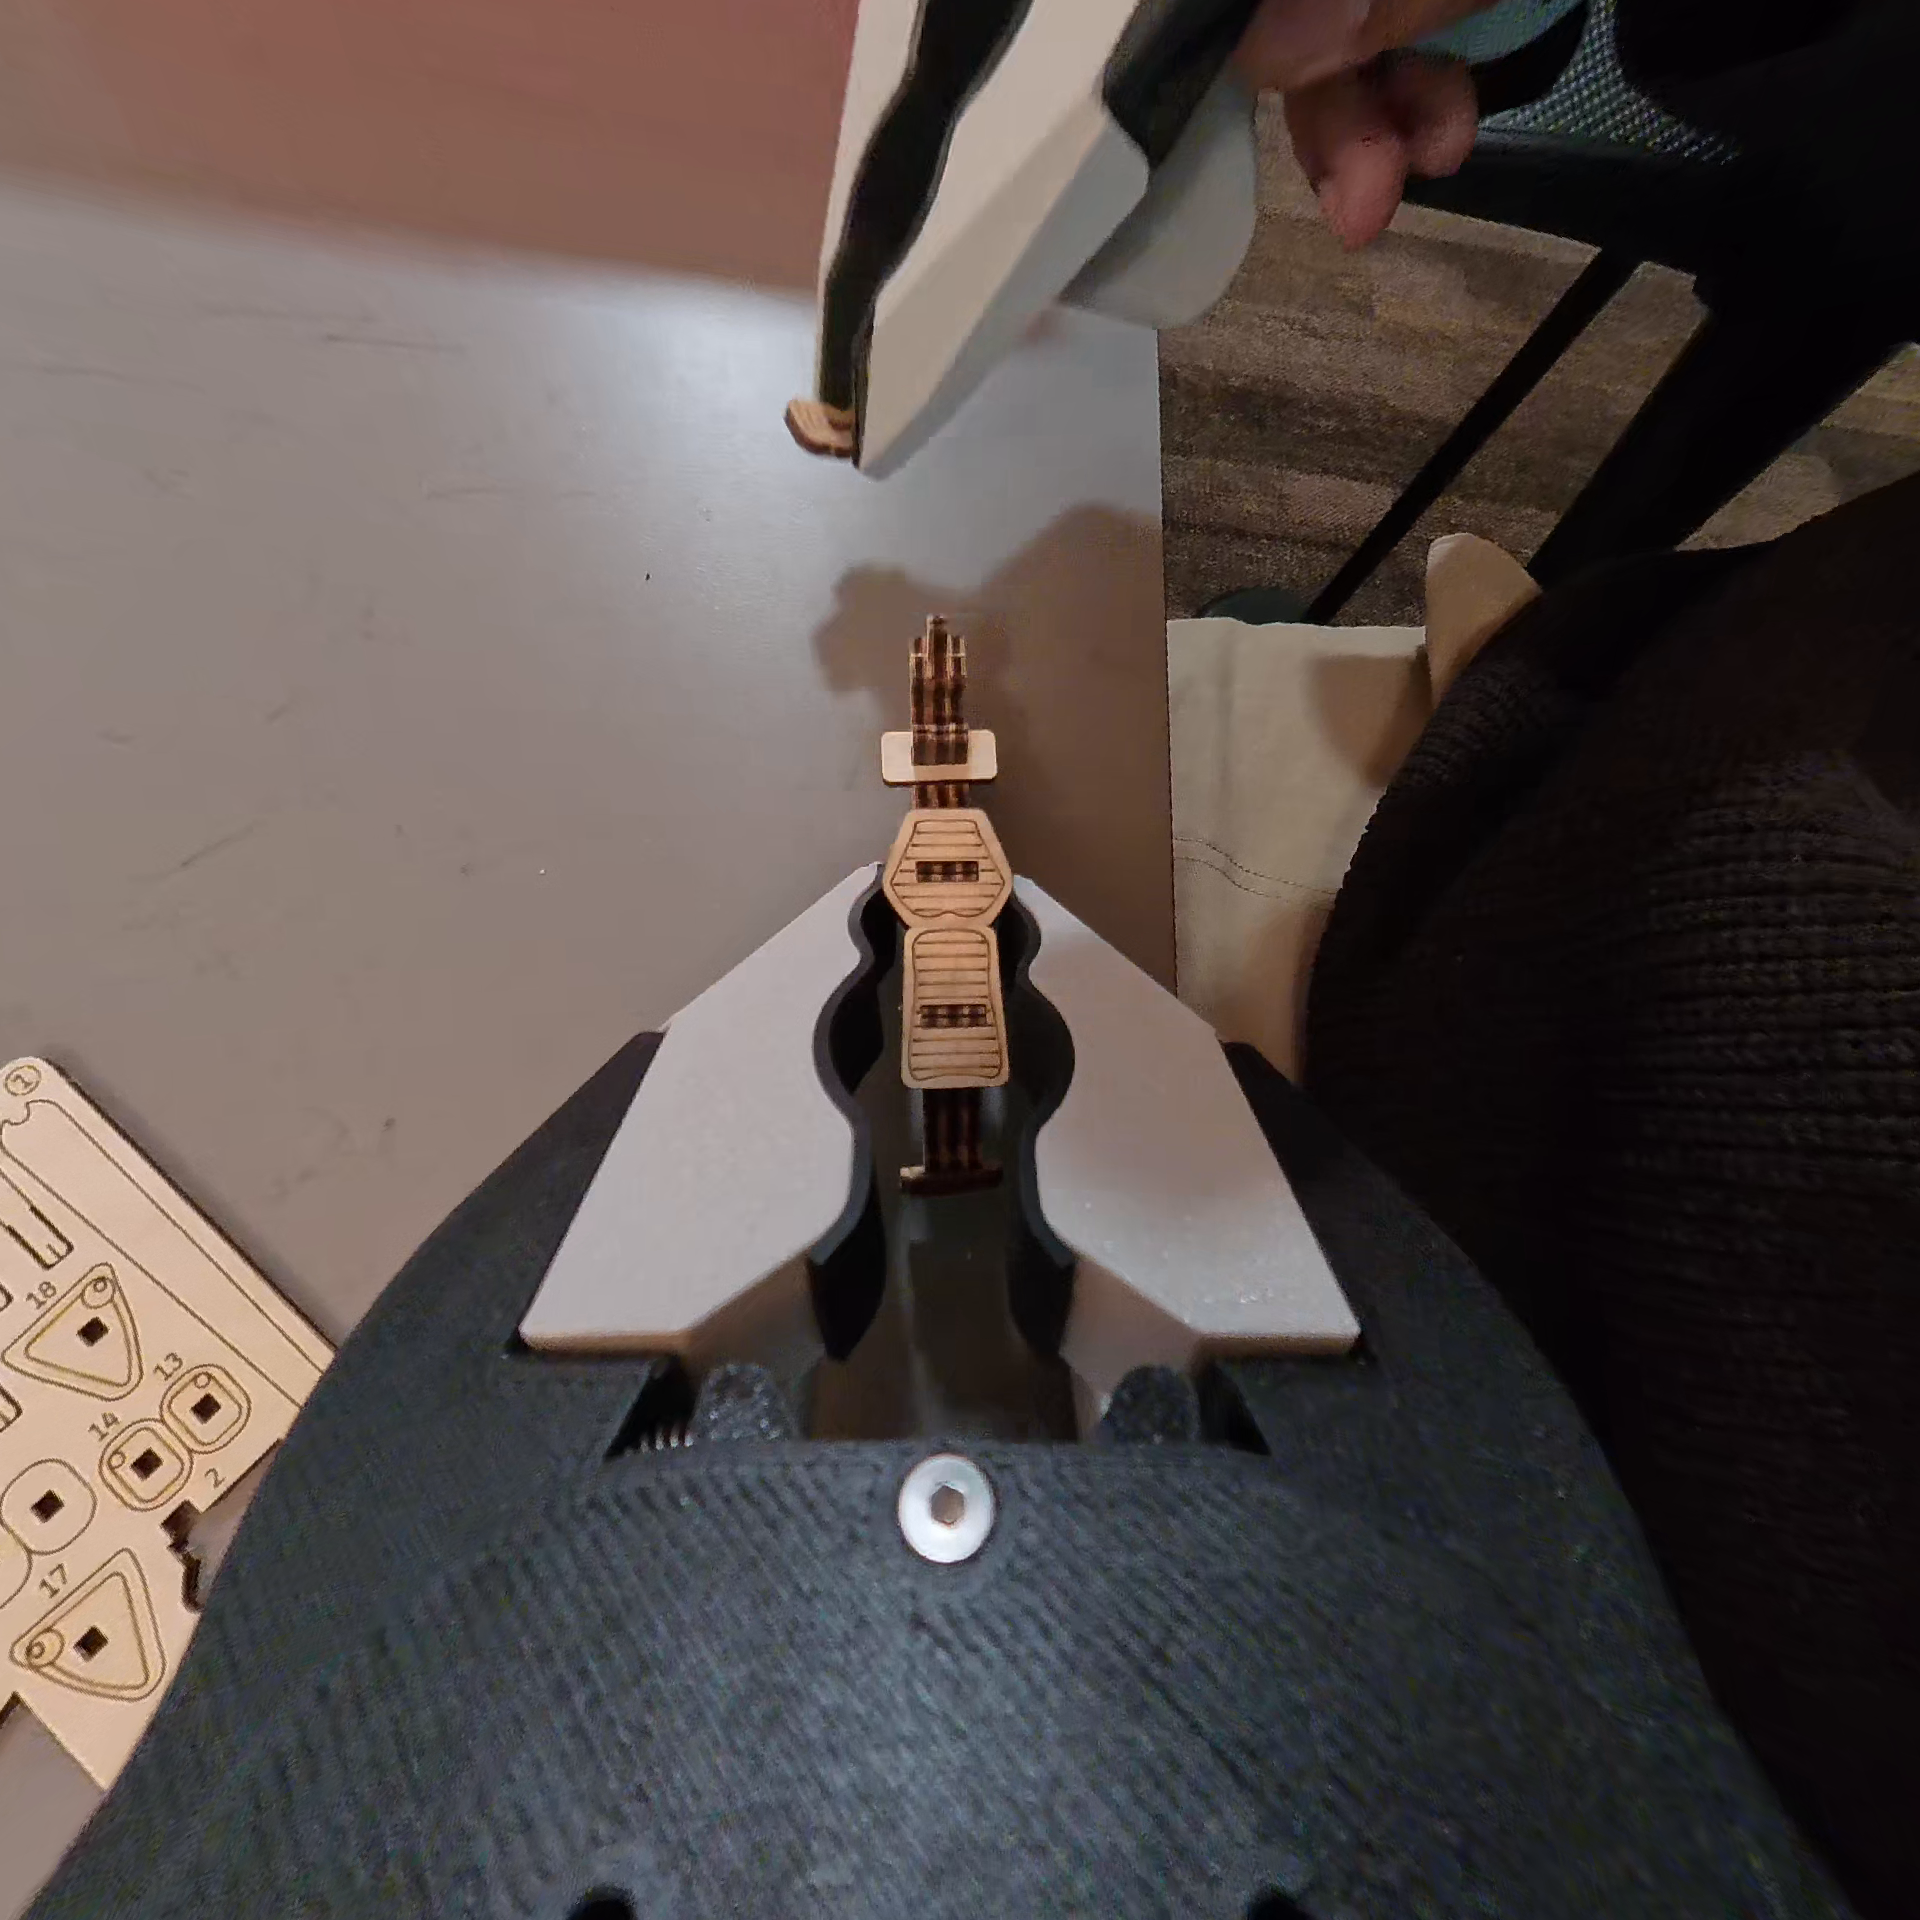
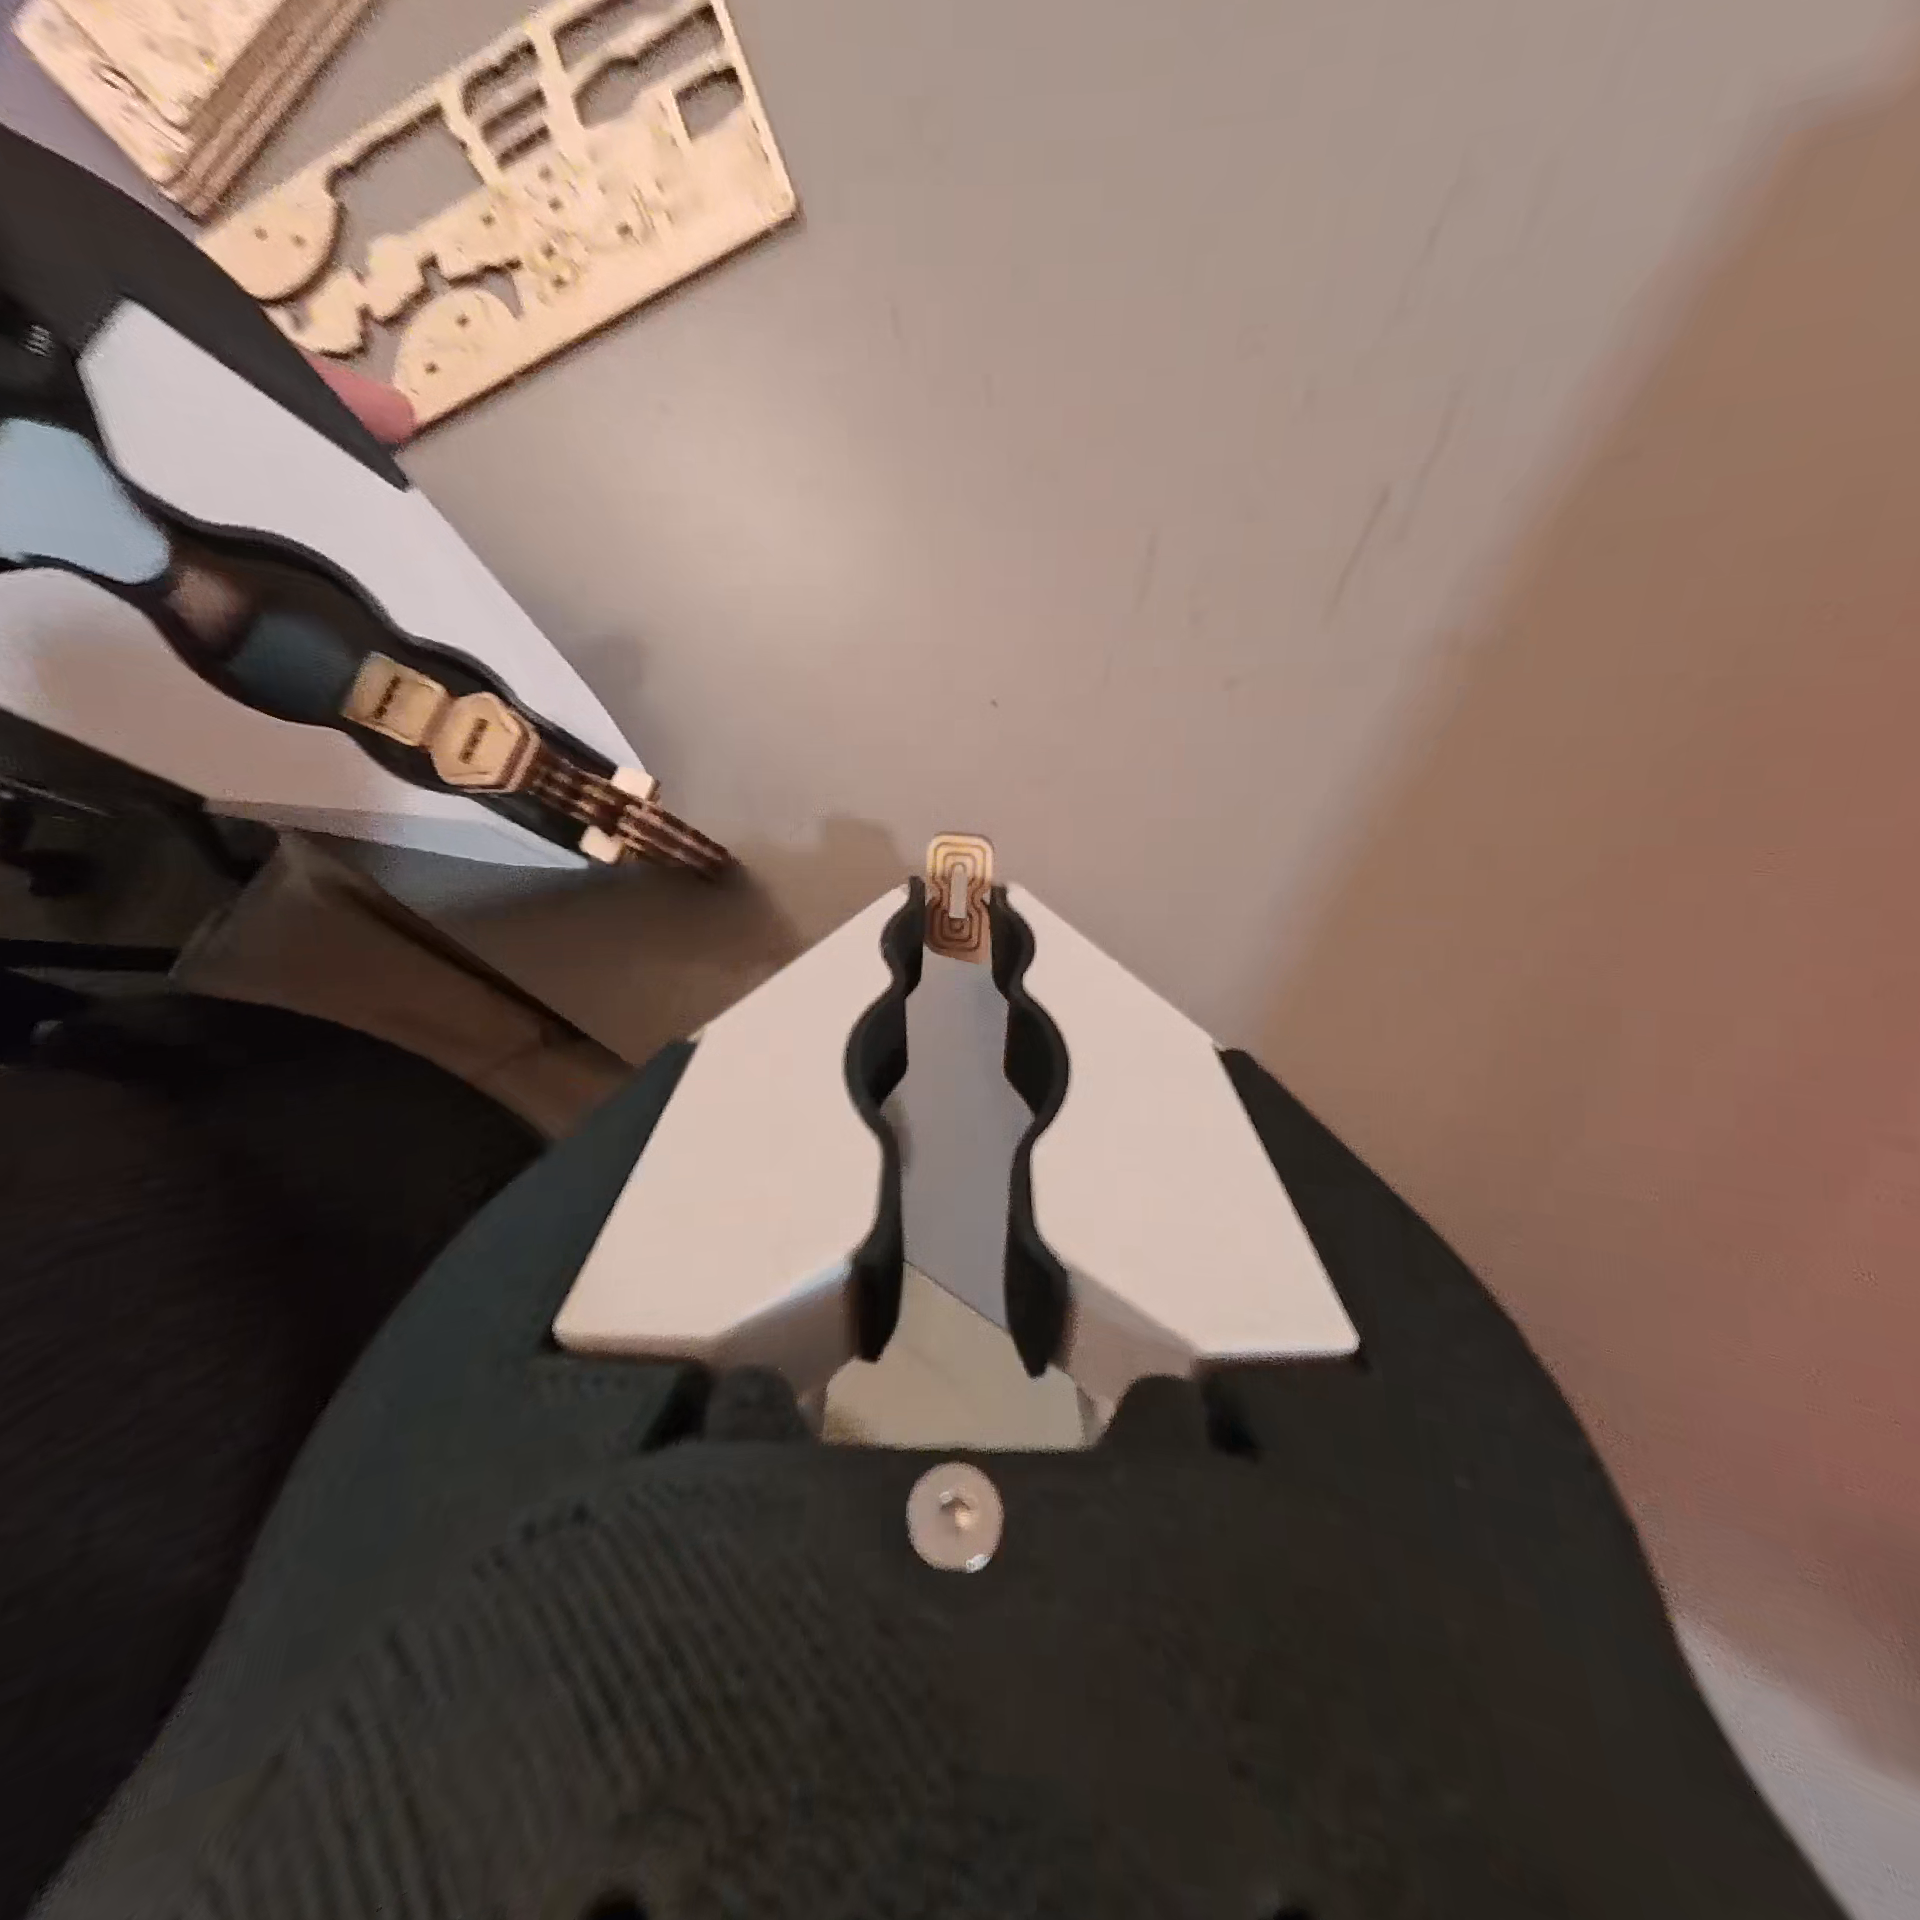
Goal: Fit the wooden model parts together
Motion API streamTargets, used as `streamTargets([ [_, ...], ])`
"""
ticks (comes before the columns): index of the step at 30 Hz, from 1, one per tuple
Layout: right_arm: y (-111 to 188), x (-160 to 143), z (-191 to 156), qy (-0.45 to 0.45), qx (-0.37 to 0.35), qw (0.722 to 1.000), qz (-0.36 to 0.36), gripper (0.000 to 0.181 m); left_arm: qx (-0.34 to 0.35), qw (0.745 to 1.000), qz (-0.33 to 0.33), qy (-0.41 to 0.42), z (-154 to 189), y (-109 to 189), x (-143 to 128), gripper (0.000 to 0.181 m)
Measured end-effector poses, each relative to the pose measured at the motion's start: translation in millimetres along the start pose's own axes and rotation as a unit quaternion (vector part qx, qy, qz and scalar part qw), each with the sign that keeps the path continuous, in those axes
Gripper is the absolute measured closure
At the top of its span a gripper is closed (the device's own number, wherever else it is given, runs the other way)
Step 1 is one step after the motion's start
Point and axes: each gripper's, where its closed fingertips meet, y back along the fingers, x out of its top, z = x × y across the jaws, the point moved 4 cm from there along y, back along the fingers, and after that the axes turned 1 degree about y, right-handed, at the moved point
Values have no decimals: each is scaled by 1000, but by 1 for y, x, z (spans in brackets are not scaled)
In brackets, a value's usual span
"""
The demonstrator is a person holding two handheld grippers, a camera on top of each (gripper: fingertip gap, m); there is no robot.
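A smooth grey table [image 1: 416, 623] is seen under both grippers, with patterned carpet [image 1: 1351, 416] past its edge and flat, pale wooden sheets [image 2: 499, 208] of laser-cut parts laid on it. The left gripper [image 1: 940, 914] is clamped on a slim wooden model [image 1: 943, 894], built of dark-edged layered strips capped by engraved, ribbed plates and held above the table. A small flat wooden piece [image 2: 958, 899] with engraved concentric lines is pinched at the tips of the right gripper [image 2: 956, 914], apart from the model.
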Motion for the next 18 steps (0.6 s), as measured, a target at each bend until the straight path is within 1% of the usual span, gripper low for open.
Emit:
streamTargets([
  [4, -8, -7, -1, 1, -25, 999, -27, 167, 1, 1000, 0, -2, 0, 0, 0, 163],
  [5, -8, -7, -3, -1, -16, 1000, -26, 158, 1, 1000, 0, -1, 0, 0, 0, 163],
  [8, -4, -1, -13, 10, 41, 999, -10, 132, 0, 1000, 1, 0, 0, 0, 0, 163],
  [9, 1, 2, -11, 15, 47, 999, -2, 132, 0, 1000, 1, 0, 0, 0, 0, 163],
  [10, 6, 4, -7, 24, 47, 999, 7, 135, 0, 1000, 1, 0, 0, 1, 0, 163],
  [12, 13, 4, -1, 47, 47, 998, 14, 152, 0, 1000, 1, 1, 0, 1, 0, 163],
  [13, 13, 1, 2, 49, 41, 998, 8, 153, 0, 1000, 1, 1, -1, 1, 0, 163],
  [15, 7, -7, 8, 41, 24, 999, -15, 154, 0, 1000, 1, 2, -1, 1, 0, 163],
  [17, -2, -14, 5, 42, 27, 998, -39, 153, 1, 1000, 1, 3, -1, 1, 0, 163],
  [18, -4, -15, 3, 46, 28, 998, -41, 156, 1, 1000, 1, 2, -1, 1, 0, 163],
])
